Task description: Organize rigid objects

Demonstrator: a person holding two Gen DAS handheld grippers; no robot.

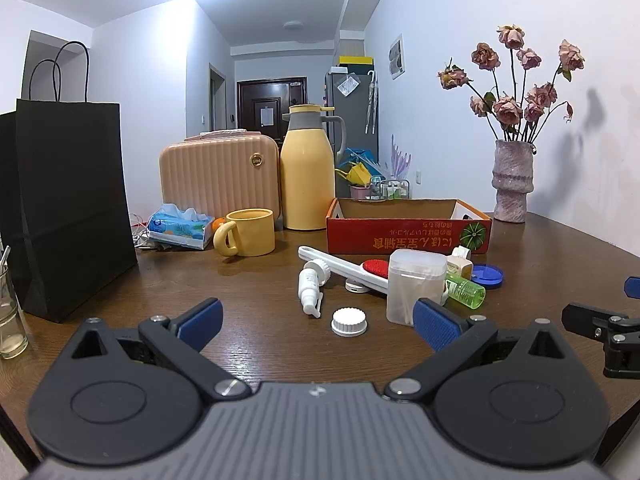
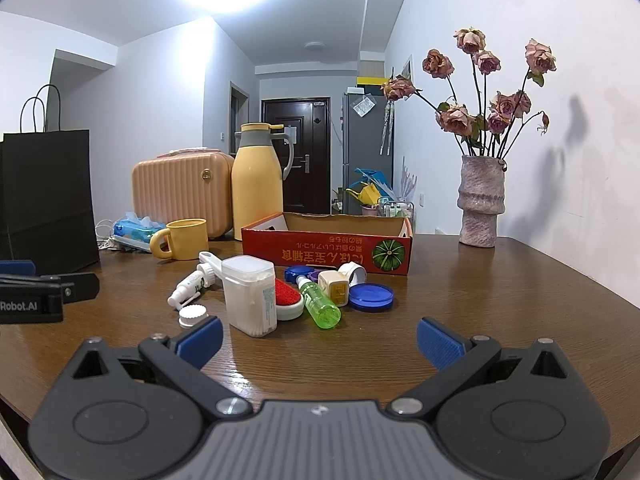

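Observation:
A cluster of small items lies on the brown table (image 1: 260,292) in front of a red cardboard box (image 1: 408,232) (image 2: 328,252): a white spray bottle (image 1: 310,286) (image 2: 190,286), a white ribbed cap (image 1: 349,322) (image 2: 193,316), a clear cotton-swab box (image 1: 416,286) (image 2: 250,296), a white brush with a red pad (image 1: 344,268) (image 2: 286,294), a green bottle (image 1: 466,290) (image 2: 320,304), and a blue lid (image 1: 486,276) (image 2: 371,296). My left gripper (image 1: 318,326) stands open, just short of the cap. My right gripper (image 2: 320,338) stands open near the green bottle, holding nothing.
A black paper bag (image 1: 68,208) stands at the left, a glass (image 1: 10,320) beside it. Behind are a tissue pack (image 1: 180,226), yellow mug (image 1: 248,232), peach case (image 1: 218,172) and yellow thermos (image 1: 308,172). A vase of dried roses (image 1: 514,180) stands at the right.

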